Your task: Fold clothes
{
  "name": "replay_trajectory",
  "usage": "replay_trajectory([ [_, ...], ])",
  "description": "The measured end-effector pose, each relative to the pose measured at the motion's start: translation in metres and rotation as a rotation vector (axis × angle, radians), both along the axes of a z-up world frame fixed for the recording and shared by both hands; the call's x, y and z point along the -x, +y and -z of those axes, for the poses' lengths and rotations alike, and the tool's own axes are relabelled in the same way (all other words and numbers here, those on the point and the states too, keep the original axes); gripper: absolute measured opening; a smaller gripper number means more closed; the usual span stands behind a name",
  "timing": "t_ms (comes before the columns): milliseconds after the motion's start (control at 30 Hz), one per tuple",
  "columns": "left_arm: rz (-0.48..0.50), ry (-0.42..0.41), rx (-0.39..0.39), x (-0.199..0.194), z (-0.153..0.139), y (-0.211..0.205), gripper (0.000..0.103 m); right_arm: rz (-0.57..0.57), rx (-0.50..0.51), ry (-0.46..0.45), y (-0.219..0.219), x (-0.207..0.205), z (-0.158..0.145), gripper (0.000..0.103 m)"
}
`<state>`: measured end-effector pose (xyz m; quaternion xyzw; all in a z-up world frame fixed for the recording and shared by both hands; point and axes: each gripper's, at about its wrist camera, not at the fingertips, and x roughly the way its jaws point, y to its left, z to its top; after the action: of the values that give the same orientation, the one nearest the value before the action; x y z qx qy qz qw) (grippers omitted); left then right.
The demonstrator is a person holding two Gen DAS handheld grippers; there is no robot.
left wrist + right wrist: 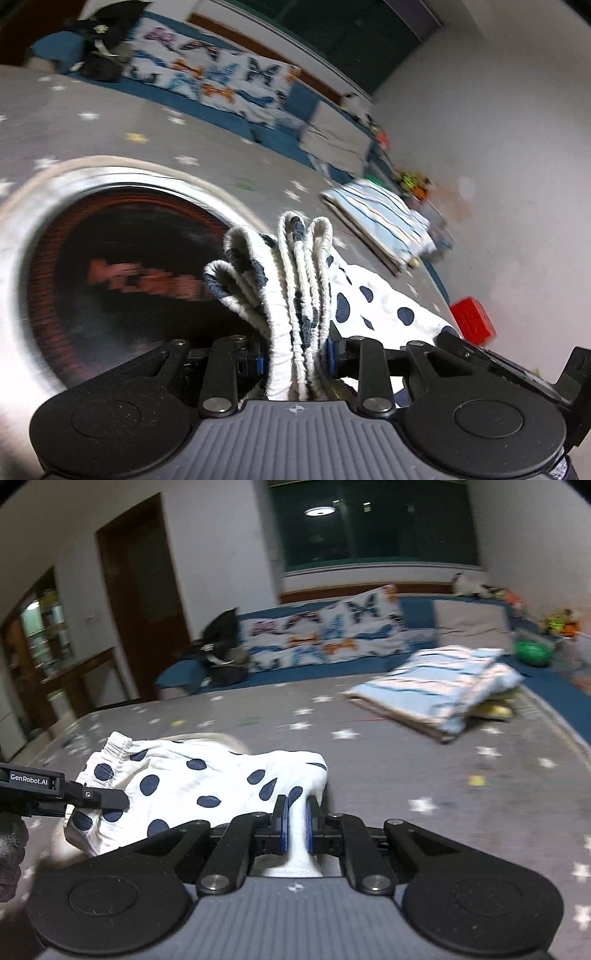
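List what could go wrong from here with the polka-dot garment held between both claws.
1. The left claw pinches several bunched waistband layers of the polka-dot garment; one may slip out and spoil the fold.
2. The right claw holds only a thin edge, which may pull free.
3. The basket underneath could catch hanging cloth.

The left gripper's pads are buried in bunched folds of the dotted garment, so the pads barely show. Left of those jaws a round metal basin is smeared by motion and cut by the picture's edge; the reddish shape inside it cannot be made out. A red block to the right is blurred. Beyond the right gripper, the striped folded pile hides most of something yellow beneath it. The toys far right are too blurred to name.
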<state>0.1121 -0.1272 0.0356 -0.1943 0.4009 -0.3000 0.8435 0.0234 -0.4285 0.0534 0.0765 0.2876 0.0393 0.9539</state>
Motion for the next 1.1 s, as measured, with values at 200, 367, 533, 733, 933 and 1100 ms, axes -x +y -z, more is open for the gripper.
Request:
replay_trajectory([
  [200, 0.05, 0.026, -0.091, -0.011, 0.018, -0.035, 0.043, 0.084, 0.031, 0.039, -0.026, 0.01, 0.018, 0.008],
  [367, 0.051, -0.014, -0.146, -0.011, 0.015, -0.03, 0.056, 0.074, 0.034, 0.106, -0.037, 0.014, 0.036, 0.021],
  [533, 0.017, -0.127, -0.209, -0.009, -0.006, -0.02, 0.056, 0.072, 0.044, 0.077, -0.042, 0.006, 0.021, 0.021],
  [733, 0.042, -0.198, -0.178, -0.013, -0.024, -0.029, 0.046, 0.023, 0.012, 0.059, -0.034, -0.021, 0.014, 0.033],
  [933, 0.146, -0.196, -0.182, -0.023, -0.015, -0.064, 0.034, -0.009, -0.01, 0.086, -0.023, -0.058, 0.021, 0.034],
  [1100, 0.156, -0.165, -0.209, -0.036, 0.001, -0.078, 0.032, -0.015, -0.018, 0.117, -0.02, -0.087, 0.028, 0.035],
])
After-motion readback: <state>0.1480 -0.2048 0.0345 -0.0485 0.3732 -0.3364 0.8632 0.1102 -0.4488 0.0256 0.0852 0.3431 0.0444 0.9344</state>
